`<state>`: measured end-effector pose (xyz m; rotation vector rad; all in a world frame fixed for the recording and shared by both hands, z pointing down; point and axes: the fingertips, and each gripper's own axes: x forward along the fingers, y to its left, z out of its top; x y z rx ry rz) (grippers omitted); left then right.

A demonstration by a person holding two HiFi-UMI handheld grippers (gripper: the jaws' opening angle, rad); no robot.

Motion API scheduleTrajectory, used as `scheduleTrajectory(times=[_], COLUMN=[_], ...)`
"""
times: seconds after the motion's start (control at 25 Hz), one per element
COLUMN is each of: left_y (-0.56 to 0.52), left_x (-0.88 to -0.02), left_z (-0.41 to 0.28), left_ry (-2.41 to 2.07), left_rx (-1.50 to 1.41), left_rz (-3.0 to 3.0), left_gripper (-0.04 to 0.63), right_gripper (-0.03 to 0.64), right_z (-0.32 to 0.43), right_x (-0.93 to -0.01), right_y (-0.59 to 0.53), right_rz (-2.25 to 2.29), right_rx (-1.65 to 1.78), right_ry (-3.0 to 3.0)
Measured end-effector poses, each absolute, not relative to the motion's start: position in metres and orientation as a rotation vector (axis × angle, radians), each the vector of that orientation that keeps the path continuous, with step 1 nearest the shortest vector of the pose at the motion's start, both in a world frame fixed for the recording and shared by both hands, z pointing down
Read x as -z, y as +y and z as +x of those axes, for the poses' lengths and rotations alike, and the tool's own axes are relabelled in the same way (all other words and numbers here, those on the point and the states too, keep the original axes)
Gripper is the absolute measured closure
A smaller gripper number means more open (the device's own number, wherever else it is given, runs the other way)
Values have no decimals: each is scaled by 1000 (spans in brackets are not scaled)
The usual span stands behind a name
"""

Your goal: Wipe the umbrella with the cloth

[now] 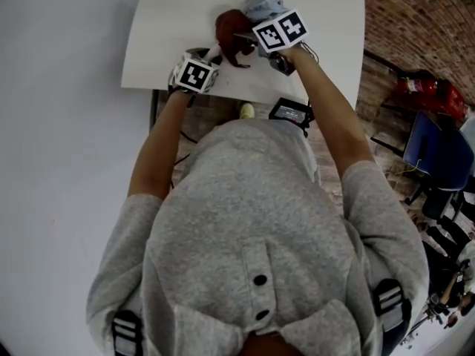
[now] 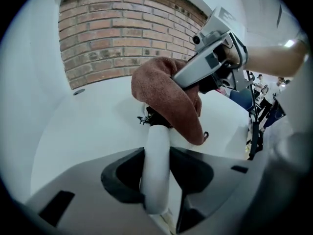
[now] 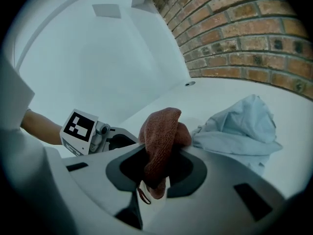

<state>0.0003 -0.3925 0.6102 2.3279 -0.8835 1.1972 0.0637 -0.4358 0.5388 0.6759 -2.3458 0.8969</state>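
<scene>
The umbrella lies on the white table [image 1: 159, 47]. Its white handle [image 2: 156, 165] is clamped between the jaws of my left gripper [image 2: 156, 182], which is shut on it. The pale blue canopy [image 3: 244, 126] is bunched up at the far end [image 1: 263, 4]. A rust-brown cloth [image 3: 161, 141] is pinched in my right gripper [image 3: 157, 173], shut on it. In the left gripper view the cloth [image 2: 166, 94] drapes over the dark top of the handle, with the right gripper [image 2: 215, 58] above it. In the head view the cloth [image 1: 231, 30] sits between left gripper [image 1: 210, 56] and right gripper [image 1: 245, 39].
A brick wall [image 2: 122, 28] stands behind the table. To the right of the table are a red object [image 1: 424, 87] on the floor and a blue chair [image 1: 434, 154]. A small black device [image 1: 291, 111] hangs below the table's near edge.
</scene>
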Motion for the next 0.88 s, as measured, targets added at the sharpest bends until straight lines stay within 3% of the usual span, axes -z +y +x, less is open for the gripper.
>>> scheduleTrajectory(times=[0.88], left_y=[-388], left_x=[-615], left_z=[-2], left_ry=[-889], left_rx=[-1214], left_rz=[2322], left_gripper=[436], right_gripper=[523], right_z=[97], right_x=[-533], right_y=[-450], right_rz=[804], right_rx=[-737], right_ry=[-2284])
